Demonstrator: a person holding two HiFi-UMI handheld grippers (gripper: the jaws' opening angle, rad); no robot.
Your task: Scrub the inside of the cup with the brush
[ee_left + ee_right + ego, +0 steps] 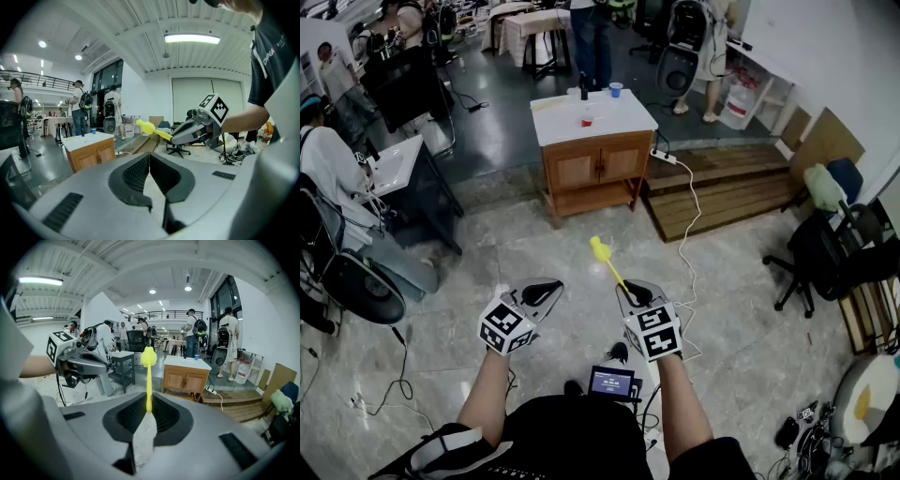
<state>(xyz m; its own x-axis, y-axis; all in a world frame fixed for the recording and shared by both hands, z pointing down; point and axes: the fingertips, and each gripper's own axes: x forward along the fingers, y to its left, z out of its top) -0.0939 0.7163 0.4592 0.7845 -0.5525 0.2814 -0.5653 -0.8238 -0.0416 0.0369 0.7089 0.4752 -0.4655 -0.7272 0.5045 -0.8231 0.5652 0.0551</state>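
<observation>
**Brush in the right gripper, cup way off**

Head view: right gripper (pixel 630 292) has the yellow brush (pixel 602 253) sticking out forward, and left gripper (pixel 551 286) is just beside it. A red cup (pixel 587 120) sits on the white-topped cabinet (pixel 623 117) well ahead.
Left gripper view: jaws pressed together, nothing between them.
Right gripper view: jaws pinching the brush handle.

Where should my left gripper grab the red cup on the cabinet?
Grip the red cup across its side wall, coming in level from the cabinet's near left side. It seems to stand mouth up, though it is small here, so a side grip leaves the top free for the brush in the right gripper. The left gripper is shut; open it first.
</observation>
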